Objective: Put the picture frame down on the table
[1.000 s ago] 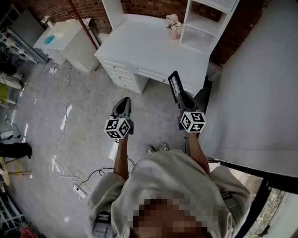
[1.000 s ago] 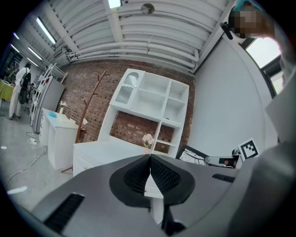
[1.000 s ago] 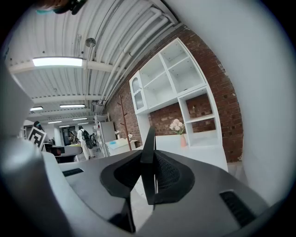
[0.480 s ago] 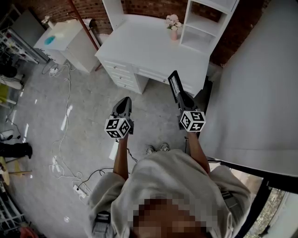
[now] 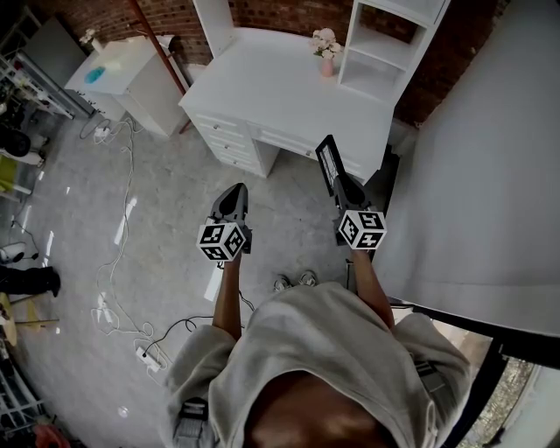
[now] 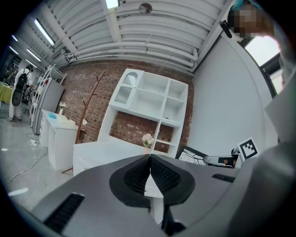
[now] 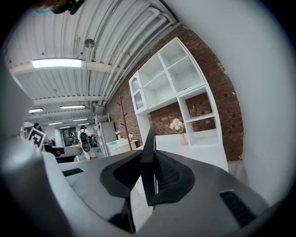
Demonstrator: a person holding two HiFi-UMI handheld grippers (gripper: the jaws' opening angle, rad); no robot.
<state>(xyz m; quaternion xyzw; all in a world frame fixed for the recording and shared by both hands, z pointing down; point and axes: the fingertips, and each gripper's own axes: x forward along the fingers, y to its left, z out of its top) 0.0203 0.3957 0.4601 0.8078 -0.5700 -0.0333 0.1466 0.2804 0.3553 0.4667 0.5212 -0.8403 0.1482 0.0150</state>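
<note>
desk [image 5: 262, 83]: white, hutch [image 5: 385, 44] on right rear corner
picture frame [image 5: 326, 160]: black, in the air off desk's front edge near right corner
right gripper [image 5: 339, 182]: jaws pinched on frame edge
left gripper [image 5: 234, 197]: jaws together, empty
flower vase [image 5: 326, 61]: desk's rear edge, beside hutch

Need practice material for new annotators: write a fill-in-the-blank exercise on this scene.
1. The right gripper is shut on the picture frame, while the left gripper, jaws together, holds ____.
2. The vase on the white desk contains ____.
3. The wall behind the desk is built of ____.
Missing words: nothing; flowers; brick.
</note>
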